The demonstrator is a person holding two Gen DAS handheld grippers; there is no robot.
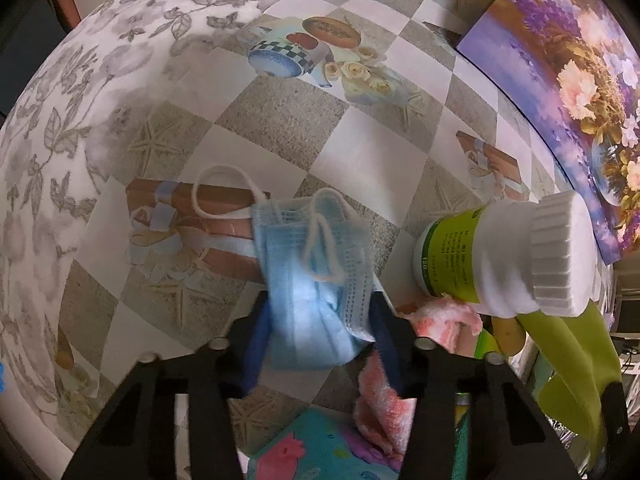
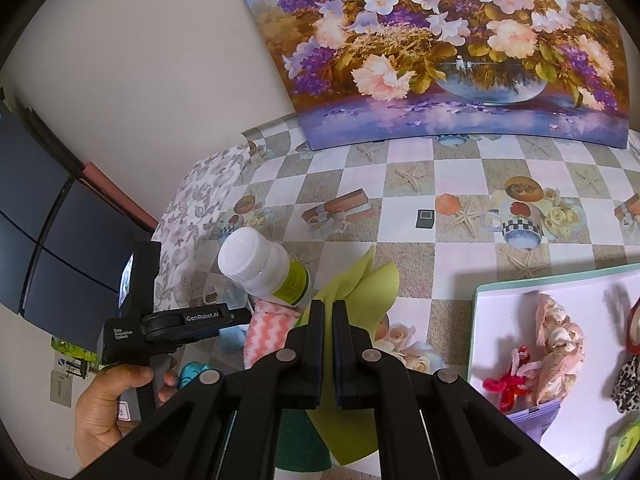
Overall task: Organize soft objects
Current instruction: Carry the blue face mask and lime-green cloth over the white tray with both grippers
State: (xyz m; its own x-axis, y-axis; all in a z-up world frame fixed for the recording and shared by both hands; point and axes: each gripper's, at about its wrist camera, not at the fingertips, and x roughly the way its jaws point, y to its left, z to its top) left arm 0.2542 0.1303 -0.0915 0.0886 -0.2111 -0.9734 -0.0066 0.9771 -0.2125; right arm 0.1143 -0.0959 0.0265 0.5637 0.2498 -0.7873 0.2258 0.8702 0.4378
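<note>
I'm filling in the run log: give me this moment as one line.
left gripper: shut on blue face mask | right gripper: shut on green cloth | white bottle: lying beside mask

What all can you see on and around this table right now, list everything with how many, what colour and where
face mask: one, light blue, crumpled between the left gripper's fingers
bottle: one, white with a green label, tipped over by the towel
cloth: one, yellow-green, pinched in the right gripper
towel: one, pink and white, beside the bottle
patterned fabric: one, teal with pink, near edge of the table
tray: one, white with a green rim, right side of the table
scrunchies: peach, red and leopard-print ones on the tray; more cut off at the edge
flower painting: one, purple and peach, against the wall
tablecloth: one, checked
left gripper: black, closed on the mask
right gripper: black, shut on the cloth
hand: one, holding the left gripper's handle
</note>
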